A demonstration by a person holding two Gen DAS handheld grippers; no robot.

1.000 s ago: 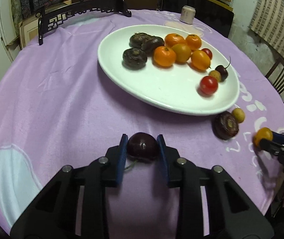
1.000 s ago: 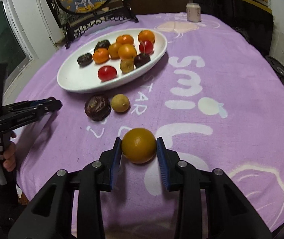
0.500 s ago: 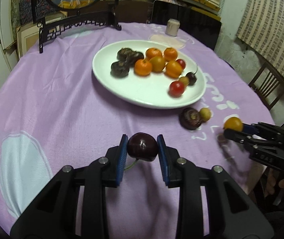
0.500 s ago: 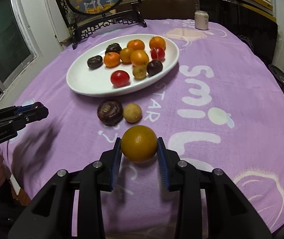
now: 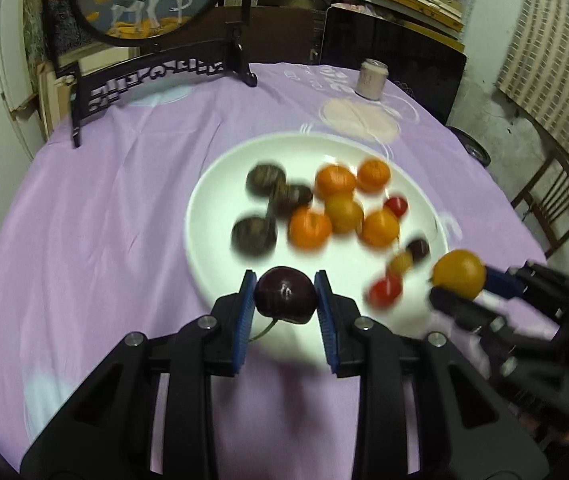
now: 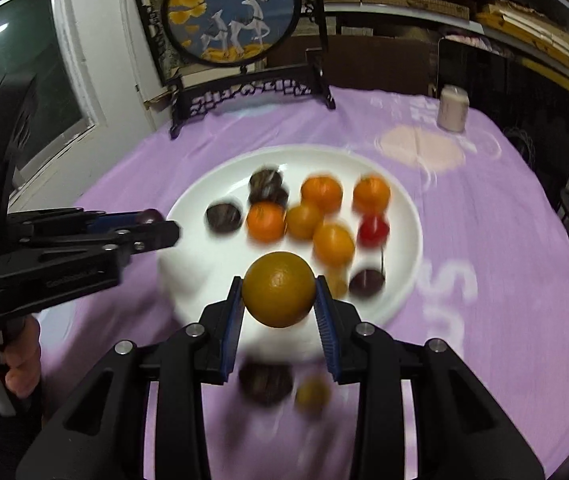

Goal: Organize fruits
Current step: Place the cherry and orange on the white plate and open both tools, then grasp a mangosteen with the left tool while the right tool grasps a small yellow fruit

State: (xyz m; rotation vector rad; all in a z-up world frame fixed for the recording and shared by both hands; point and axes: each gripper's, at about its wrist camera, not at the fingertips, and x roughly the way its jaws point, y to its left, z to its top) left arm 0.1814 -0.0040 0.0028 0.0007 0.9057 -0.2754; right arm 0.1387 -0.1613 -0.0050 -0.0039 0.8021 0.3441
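My left gripper (image 5: 284,300) is shut on a dark red cherry (image 5: 285,294) with a green stem, held above the near rim of the white plate (image 5: 220,184). My right gripper (image 6: 279,290) is shut on an orange fruit (image 6: 279,289), over the plate's near edge (image 6: 204,184). The plate holds several oranges (image 5: 310,227), dark passion fruits (image 5: 254,235), red tomatoes and a cherry. The right gripper also shows in the left wrist view (image 5: 458,280), and the left gripper in the right wrist view (image 6: 152,224). A dark fruit (image 6: 265,382) and a small yellow fruit (image 6: 312,394) lie on the cloth before the plate.
A purple cloth (image 5: 104,208) covers the round table. A framed round picture on a black stand (image 5: 152,68) stands at the back. A small pale can (image 5: 371,79) sits at the far side. A wooden chair (image 5: 556,200) stands at the right.
Both grippers have lifted and moved forward over the plate, each still holding its fruit. The plate now appears closer and blurred with motion.
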